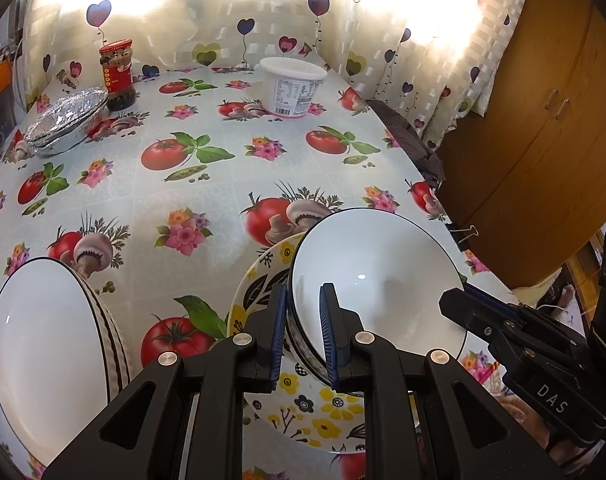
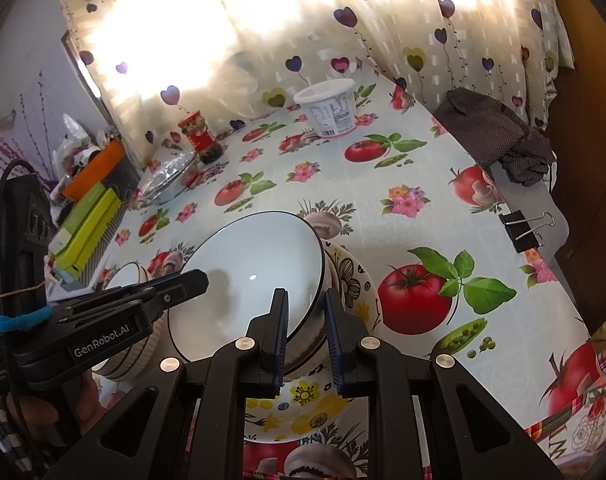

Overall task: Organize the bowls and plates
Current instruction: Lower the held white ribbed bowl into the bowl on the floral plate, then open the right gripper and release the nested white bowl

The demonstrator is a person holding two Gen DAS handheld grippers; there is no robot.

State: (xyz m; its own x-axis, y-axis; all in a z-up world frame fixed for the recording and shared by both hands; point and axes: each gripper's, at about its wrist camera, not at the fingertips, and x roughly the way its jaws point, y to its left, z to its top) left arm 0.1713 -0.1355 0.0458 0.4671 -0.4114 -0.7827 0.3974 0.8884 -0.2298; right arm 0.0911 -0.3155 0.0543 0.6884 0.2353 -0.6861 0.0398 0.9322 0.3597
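Note:
A white bowl with a dark rim (image 1: 375, 272) (image 2: 247, 272) sits tilted over a yellow-flowered plate (image 1: 263, 280) (image 2: 355, 280) near the table's front edge. My left gripper (image 1: 303, 320) is shut on the bowl's left rim, one pad inside and one outside. Gripping the opposite rim the same way is my right gripper (image 2: 307, 320), also shut. Each gripper appears in the other's view: the right gripper (image 1: 455, 300) and the left gripper (image 2: 191, 280). Whether the bowl touches the plate I cannot tell. A second white bowl with a striped outside (image 1: 43, 340) (image 2: 131, 360) stands to the left.
At the table's back stand a red-lidded jar (image 1: 117, 76), a white tub (image 1: 291, 84) and stacked foil trays (image 1: 67, 120). A dark cloth (image 2: 499, 132) and a binder clip (image 2: 523, 228) lie along the right edge. Beyond it is a wooden cabinet (image 1: 543, 120); boxes (image 2: 87, 224) lie left.

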